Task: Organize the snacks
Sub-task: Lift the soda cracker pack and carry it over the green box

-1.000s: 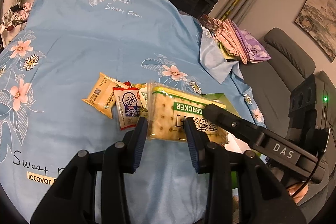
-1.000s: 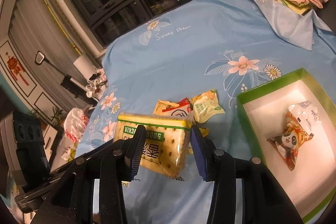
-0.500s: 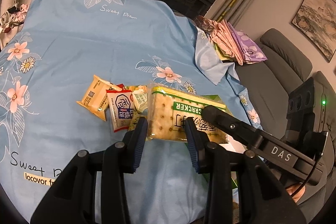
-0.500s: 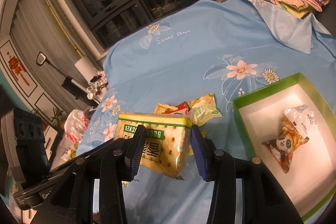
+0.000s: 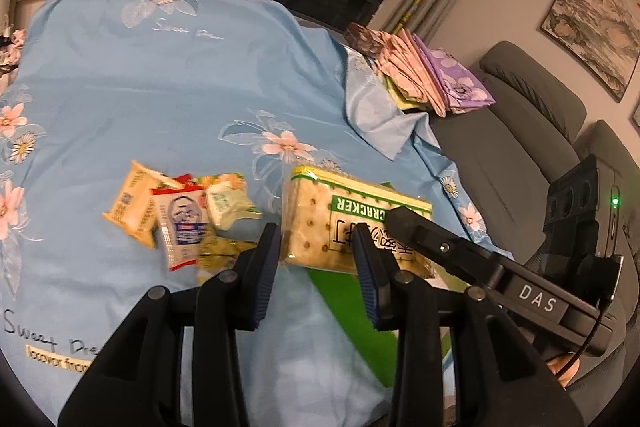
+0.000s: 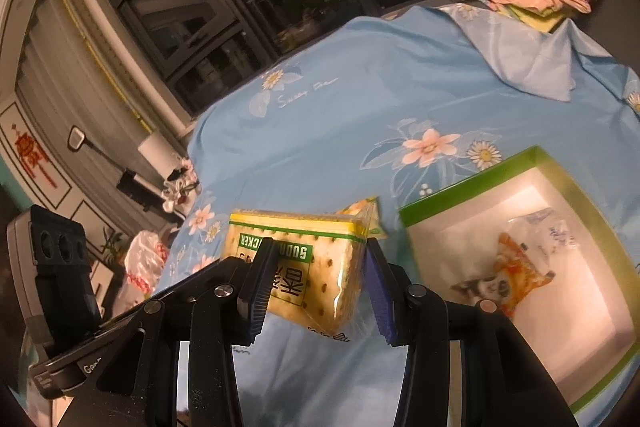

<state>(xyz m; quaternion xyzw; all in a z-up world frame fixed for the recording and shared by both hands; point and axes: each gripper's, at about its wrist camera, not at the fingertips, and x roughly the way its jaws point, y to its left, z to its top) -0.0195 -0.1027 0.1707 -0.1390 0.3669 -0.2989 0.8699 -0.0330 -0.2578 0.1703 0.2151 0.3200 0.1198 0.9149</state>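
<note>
Both grippers hold one soda cracker pack (image 5: 344,227) in the air, one at each end. My left gripper (image 5: 316,259) is shut on its near end. My right gripper (image 6: 316,287) is shut on the other end of the cracker pack (image 6: 304,259). A green-rimmed white box (image 6: 472,187) lies to the right and holds a panda snack bag (image 6: 516,271). The box's green edge (image 5: 344,303) shows under the pack in the left wrist view. Several small snack packets (image 5: 180,215) lie in a pile on the blue floral cloth (image 5: 160,99), left of the pack.
Folded cloths (image 5: 424,75) are stacked at the far right corner of the cloth-covered surface. A grey sofa (image 5: 512,131) stands beyond its right edge. Dark windows (image 6: 280,7) run along the far side. A pink bag (image 6: 144,259) sits off the left edge.
Both grippers have carried the cracker pack to the right, away from the snack pile and over the green box's edge. The grip on it is unchanged.
</note>
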